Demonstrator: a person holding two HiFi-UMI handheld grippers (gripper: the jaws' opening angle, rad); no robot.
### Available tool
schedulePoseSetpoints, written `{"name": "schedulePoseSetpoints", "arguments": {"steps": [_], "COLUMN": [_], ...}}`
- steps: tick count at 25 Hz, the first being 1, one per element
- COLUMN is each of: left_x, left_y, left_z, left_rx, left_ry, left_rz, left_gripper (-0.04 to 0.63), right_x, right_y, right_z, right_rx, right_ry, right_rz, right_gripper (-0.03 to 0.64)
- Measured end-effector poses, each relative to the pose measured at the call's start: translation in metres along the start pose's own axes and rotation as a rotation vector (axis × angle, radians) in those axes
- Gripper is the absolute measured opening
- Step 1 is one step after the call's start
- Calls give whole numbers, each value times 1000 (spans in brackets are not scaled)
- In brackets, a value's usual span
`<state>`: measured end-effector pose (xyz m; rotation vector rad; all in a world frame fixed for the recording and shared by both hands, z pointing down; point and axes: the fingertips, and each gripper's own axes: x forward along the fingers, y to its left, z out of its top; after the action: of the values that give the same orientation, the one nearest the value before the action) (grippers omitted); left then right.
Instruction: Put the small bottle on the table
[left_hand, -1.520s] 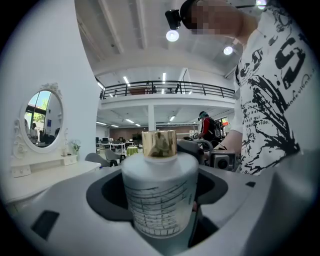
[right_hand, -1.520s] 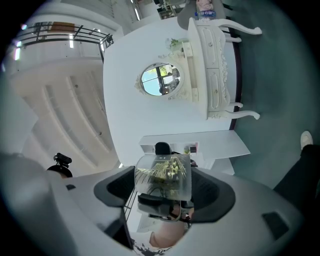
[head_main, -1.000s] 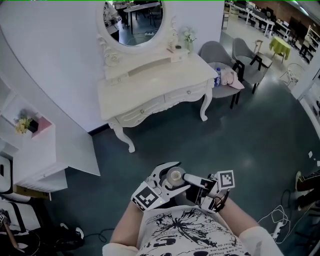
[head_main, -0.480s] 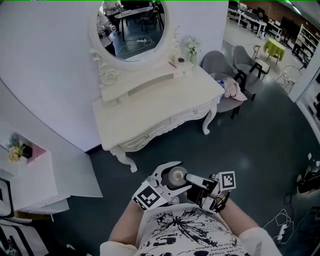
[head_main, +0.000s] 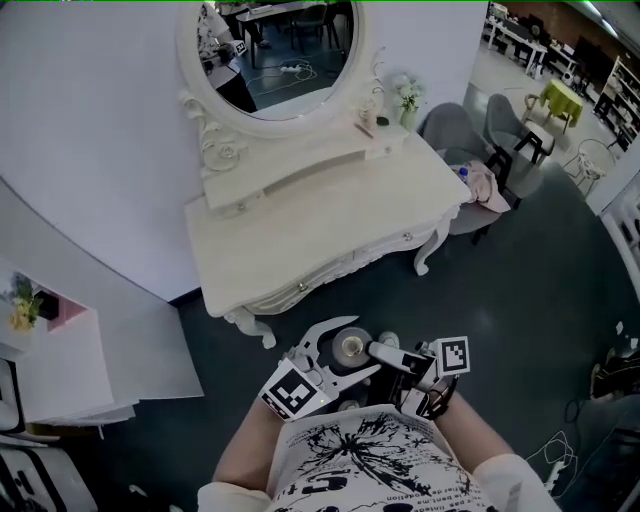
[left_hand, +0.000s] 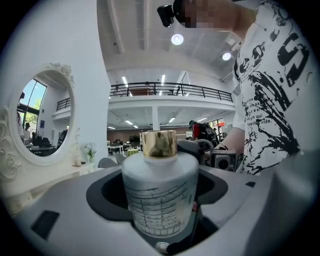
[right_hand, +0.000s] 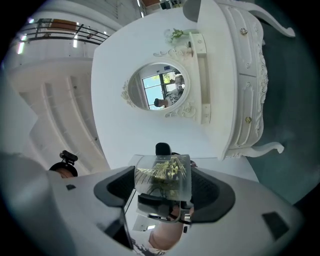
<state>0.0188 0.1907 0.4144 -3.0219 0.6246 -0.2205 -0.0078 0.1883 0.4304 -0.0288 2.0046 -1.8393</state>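
Observation:
A small white bottle (left_hand: 160, 192) with a gold cap (head_main: 349, 347) stands upright between the jaws of my left gripper (head_main: 346, 352), which is shut on it in front of my chest. My right gripper (head_main: 382, 353) points in from the right, almost touching the left one. It is shut on a clear object with a gold leaf pattern (right_hand: 163, 176). The white dressing table (head_main: 300, 235) stands ahead and below, with an oval mirror (head_main: 272, 55) above it. The right gripper (left_hand: 212, 156) shows just behind the bottle in the left gripper view.
Small ornaments and a flower pot (head_main: 405, 100) stand on the table's raised back shelf. Grey chairs (head_main: 465, 150) stand to the table's right, and a white shelf unit (head_main: 55, 375) to the left. Dark floor (head_main: 520, 290) lies between me and the table.
The dressing table has drawn closer and larger in the head view. Both grippers stay together at my chest, each still holding its object.

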Motion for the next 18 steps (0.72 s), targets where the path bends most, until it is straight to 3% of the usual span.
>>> {"name": "schedulePoseSetpoints", "arguments": {"steps": [7,18], "left_x": [22,82], "left_y": [80,238], "left_z": [-16,-13], "left_rx": [-23,-38], "left_ry": [27,25], "left_rz": [98,291], "left_gripper": [353,352], "right_x": [33,88], "right_y": [-24,-40], "right_z": [70,224], "right_rx": [36,73], "right_ry": [93,301], "right_rz": [9,10], "right_gripper": [353,353]}}
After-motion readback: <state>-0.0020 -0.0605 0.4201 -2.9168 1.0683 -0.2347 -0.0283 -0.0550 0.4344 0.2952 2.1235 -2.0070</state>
